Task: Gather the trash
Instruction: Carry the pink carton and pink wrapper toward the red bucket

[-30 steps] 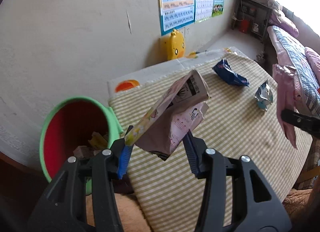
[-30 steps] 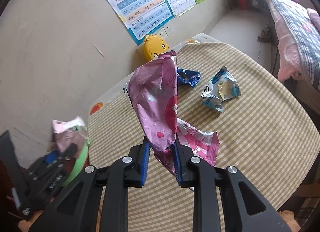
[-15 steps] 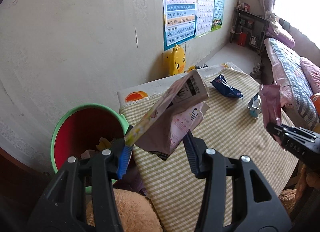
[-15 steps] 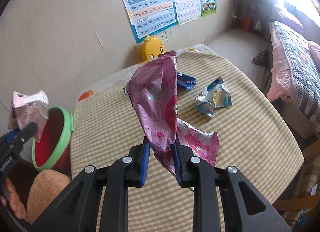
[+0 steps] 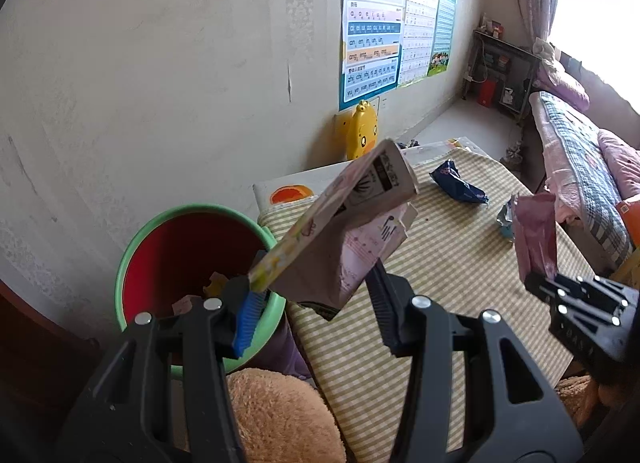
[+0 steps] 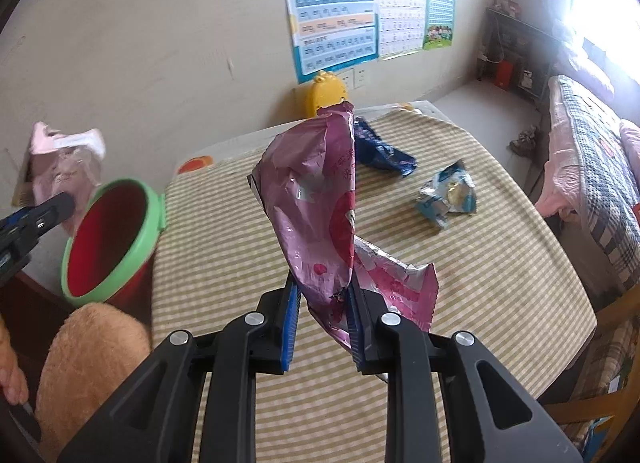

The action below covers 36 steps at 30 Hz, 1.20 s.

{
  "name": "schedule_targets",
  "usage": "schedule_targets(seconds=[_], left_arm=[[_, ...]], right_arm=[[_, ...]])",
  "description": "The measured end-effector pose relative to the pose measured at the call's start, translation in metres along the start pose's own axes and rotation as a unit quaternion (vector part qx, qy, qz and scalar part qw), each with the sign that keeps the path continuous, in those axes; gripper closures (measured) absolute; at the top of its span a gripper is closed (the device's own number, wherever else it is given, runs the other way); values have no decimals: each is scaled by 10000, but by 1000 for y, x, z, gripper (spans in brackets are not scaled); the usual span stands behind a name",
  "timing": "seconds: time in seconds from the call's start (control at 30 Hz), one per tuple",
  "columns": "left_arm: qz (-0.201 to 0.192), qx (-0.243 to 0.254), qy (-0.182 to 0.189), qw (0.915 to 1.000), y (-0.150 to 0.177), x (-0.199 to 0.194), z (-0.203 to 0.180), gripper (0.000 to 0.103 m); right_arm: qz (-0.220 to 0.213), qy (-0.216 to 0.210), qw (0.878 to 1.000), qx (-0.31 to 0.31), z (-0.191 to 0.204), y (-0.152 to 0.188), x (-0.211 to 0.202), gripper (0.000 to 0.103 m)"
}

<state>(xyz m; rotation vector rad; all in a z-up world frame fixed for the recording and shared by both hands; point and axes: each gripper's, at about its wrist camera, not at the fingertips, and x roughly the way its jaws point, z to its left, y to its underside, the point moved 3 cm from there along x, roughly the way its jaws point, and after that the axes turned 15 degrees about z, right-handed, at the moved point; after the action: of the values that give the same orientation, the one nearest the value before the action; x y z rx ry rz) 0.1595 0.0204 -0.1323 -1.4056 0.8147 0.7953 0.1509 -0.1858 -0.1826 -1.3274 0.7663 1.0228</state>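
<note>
We note the left gripper (image 5: pixel 312 295) pinching a flattened pink cardboard carton (image 5: pixel 344 231). The right gripper (image 6: pixel 324 327) clamps a crinkled pink foil wrapper (image 6: pixel 316 215) above the checked tablecloth (image 6: pixel 480 263).

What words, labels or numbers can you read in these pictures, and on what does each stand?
"an en in un": poster.
"ang eng ing ong": same poster, orange row.
Print on the carton: too blurred.
Characters on the pink wrapper: unreadable.
The other charts: too small.
</note>
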Motion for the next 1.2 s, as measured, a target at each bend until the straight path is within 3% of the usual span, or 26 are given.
schedule_targets(seconds=[0.2,0.4,0.93,1.2], left_arm=[[78,-13,96,9999,2,6,3,57],[182,-9,199,9996,6,10,8,57],[-18,-158,458,9988,24,-25,36,56],[-142,-245,552,9981,27,-45,34,56]], right_arm=[[-181,-264,9990,300,9,9,-18,82],[-91,-474,9963,712,11,20,-25,82],[-389,-137,9979,492,49,37,-71,82],[-576,-226,9965,555,44,54,-93,82]])
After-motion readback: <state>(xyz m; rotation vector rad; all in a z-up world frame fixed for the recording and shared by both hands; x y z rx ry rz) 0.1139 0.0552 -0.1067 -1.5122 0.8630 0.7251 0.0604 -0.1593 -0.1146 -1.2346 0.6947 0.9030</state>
